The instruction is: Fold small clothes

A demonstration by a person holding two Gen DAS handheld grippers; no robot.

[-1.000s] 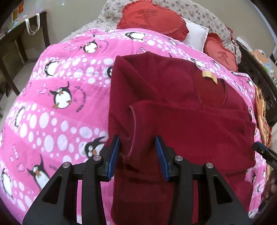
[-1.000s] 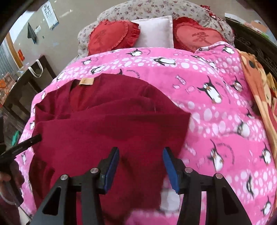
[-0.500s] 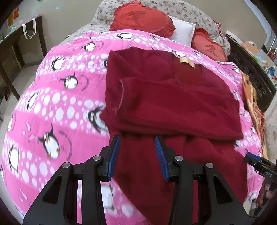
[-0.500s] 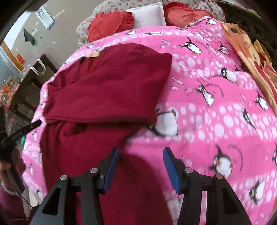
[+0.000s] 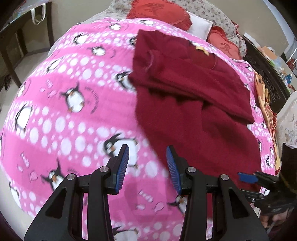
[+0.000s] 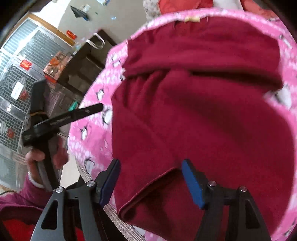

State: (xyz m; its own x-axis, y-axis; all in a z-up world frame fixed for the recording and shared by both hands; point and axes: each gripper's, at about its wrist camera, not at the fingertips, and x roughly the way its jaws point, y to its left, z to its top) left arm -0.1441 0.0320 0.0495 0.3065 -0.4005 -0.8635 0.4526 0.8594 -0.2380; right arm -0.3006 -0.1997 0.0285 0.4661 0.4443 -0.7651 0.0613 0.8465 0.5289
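Both grippers have drawn back toward the near edge of the bed since a second ago, and the right one has swung left over the hem. A dark red sweater (image 5: 194, 103) lies on a pink penguin blanket (image 5: 61, 111), sleeves folded across its chest, a tan label (image 5: 201, 49) at its collar toward one o'clock. The left gripper (image 5: 146, 166) hangs over bare blanket, jaws apart and empty, the sweater's edge at its two o'clock. The right gripper (image 6: 151, 180) has its jaws opening, the hem lying between the pads unpressed. Red cushions (image 5: 159, 13) sit at twelve o'clock.
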